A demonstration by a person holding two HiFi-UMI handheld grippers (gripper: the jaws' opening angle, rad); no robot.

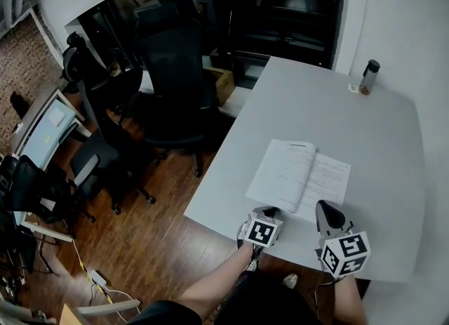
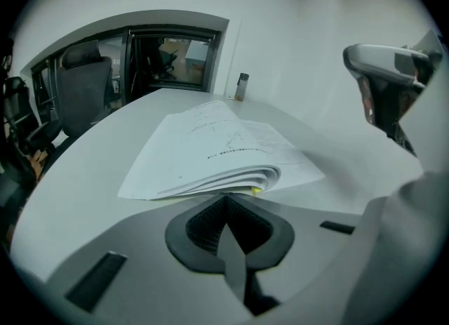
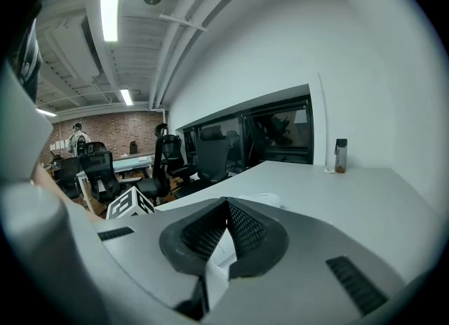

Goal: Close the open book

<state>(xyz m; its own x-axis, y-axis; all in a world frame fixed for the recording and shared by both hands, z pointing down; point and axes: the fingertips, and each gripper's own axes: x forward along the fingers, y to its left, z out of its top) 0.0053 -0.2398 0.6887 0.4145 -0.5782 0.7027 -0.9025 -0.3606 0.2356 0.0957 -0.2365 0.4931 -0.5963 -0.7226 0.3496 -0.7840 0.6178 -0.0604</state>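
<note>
Nearest, the left gripper (image 1: pixel 271 212) and right gripper (image 1: pixel 325 208) sit pinched closed and empty, just short of the open book (image 1: pixel 298 176) at twelve o'clock on the table (image 1: pixel 382 141). Closing looks unstarted; next, lift one half over.

1. Book (image 1: pixel 298 176) lies on the table (image 1: pixel 379 106), toward the near edge.
2. Left gripper (image 1: pixel 271 212) sits just before its near-left corner, right gripper (image 1: pixel 324 208) just right of that.
3. Bottle (image 1: pixel 369 76) stands far right; chair (image 1: pixel 172 71) is left of the table.
</note>
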